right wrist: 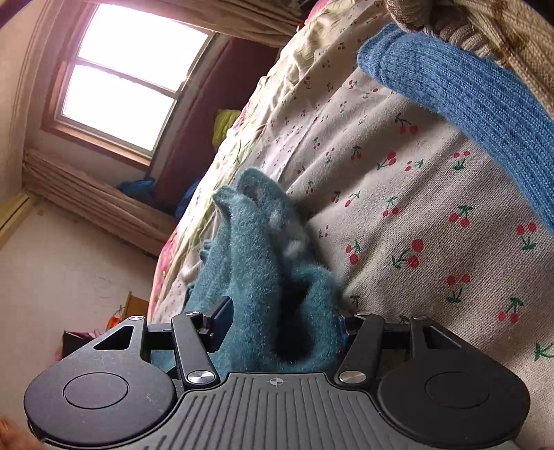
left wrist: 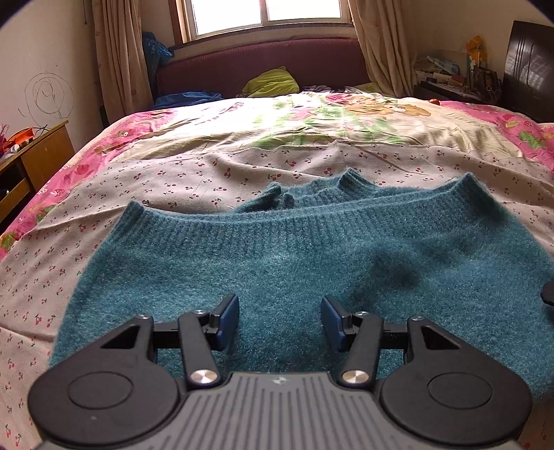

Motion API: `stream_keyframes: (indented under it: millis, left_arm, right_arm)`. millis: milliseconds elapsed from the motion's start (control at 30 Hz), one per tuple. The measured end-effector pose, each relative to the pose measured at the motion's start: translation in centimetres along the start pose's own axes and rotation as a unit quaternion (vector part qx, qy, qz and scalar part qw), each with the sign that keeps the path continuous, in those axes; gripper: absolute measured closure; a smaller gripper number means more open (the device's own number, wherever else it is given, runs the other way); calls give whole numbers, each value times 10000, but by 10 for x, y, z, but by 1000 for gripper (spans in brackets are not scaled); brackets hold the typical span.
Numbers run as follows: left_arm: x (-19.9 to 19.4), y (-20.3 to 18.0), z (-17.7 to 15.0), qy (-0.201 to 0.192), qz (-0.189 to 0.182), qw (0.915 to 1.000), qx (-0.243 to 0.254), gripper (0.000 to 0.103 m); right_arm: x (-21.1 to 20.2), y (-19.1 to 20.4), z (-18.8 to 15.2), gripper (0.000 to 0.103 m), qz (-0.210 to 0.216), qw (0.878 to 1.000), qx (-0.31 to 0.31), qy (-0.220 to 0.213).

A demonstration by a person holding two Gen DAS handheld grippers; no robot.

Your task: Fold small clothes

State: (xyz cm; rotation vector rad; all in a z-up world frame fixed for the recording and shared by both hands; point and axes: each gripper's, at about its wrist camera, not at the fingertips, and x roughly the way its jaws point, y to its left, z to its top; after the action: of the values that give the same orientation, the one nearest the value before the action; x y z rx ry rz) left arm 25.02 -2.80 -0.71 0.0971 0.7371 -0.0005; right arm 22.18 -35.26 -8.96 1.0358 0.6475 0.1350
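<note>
The teal sweater (left wrist: 311, 270) lies flat on the cherry-print bedspread (left wrist: 173, 180), its ribbed hem running side to side across my left view, so its long axis sits crosswise to my left gripper (left wrist: 279, 320). That gripper hangs just above the knit body, pointing toward the hem and angled downward; its jaws stand about half apart with only fabric beneath them, nothing pinched. Beyond the hem, a bunched part of the sweater, sleeve or neck I cannot tell, is heaped toward the headboard (left wrist: 263, 65). My right gripper (right wrist: 282, 325) is rolled onto its side at the sweater's edge, and a raised fold of the sweater (right wrist: 270, 277) stands between its jaws. Those jaws are spread wide; the left pad shows clear of the knit, the right pad is hidden behind it, so I judge this no grip. The right is therefore the nearer to a loose edge. A blue knitted garment (right wrist: 477, 114) lies on the bedspread beyond the right jaws, apart from the teal, and a brown knit (right wrist: 484, 20) past it. Neither blocks a fold toward the hem.
</note>
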Motion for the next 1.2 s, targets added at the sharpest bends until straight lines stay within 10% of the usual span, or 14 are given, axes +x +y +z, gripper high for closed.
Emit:
stream_keyframes:
  millis: [200, 500, 1200]
  left_arm:
    - [1, -5, 2, 68, 141, 9999, 38, 39]
    - [0, -11, 0, -92, 319, 9994, 86, 39]
    - [40, -7, 13, -929, 365, 9950, -15, 42]
  right_arm:
    - [27, 24, 10, 39, -274, 9935, -1103, -56]
    - [37, 20, 30, 39, 711, 9942, -733, 334]
    - [49, 9, 25, 60, 419, 9914, -1128, 510]
